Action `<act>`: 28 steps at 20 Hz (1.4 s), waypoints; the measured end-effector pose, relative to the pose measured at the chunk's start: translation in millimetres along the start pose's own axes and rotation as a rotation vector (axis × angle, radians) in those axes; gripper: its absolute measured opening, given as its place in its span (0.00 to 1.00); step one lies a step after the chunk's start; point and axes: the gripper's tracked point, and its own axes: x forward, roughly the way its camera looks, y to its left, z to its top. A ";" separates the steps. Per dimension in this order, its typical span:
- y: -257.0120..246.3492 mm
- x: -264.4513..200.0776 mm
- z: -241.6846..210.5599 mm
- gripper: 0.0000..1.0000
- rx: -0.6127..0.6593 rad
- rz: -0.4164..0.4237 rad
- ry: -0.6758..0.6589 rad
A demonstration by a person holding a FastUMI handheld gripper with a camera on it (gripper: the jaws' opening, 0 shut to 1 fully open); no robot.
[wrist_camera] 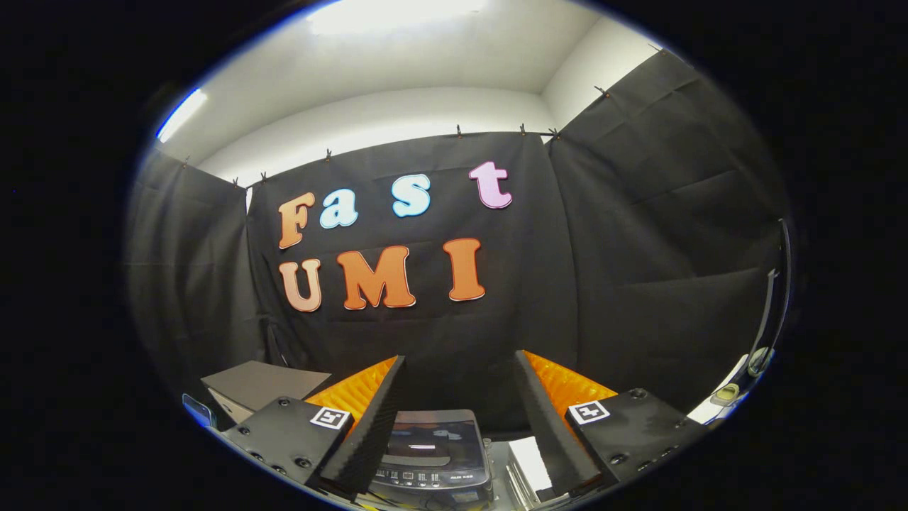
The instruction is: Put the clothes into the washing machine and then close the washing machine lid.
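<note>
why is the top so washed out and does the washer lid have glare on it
Gripper view: a ceiling light blows out the top; fisheye distortion bends the booth wall; the washing machine lid, between the open claw fingers, carries a small bright reflection; focus looks sharp throughout.

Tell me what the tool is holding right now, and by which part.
Nothing is held. The tool is open, its fingers apart, with the washing machine showing below and between them, lid down.

no readable words or numbers. the washing machine [433,451], seen between the spread, empty fingers [365,426] of the gripper [454,426], carries panel markings too small to read. each finger mount bears a square black-and-white marker tag [331,417].
</note>
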 end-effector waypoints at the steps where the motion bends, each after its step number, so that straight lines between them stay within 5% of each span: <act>1: 1.1 0.3 -2.2 0.96 -0.001 0.002 0.002; 28: 3.8 21.8 -19.8 0.96 0.029 -0.010 0.021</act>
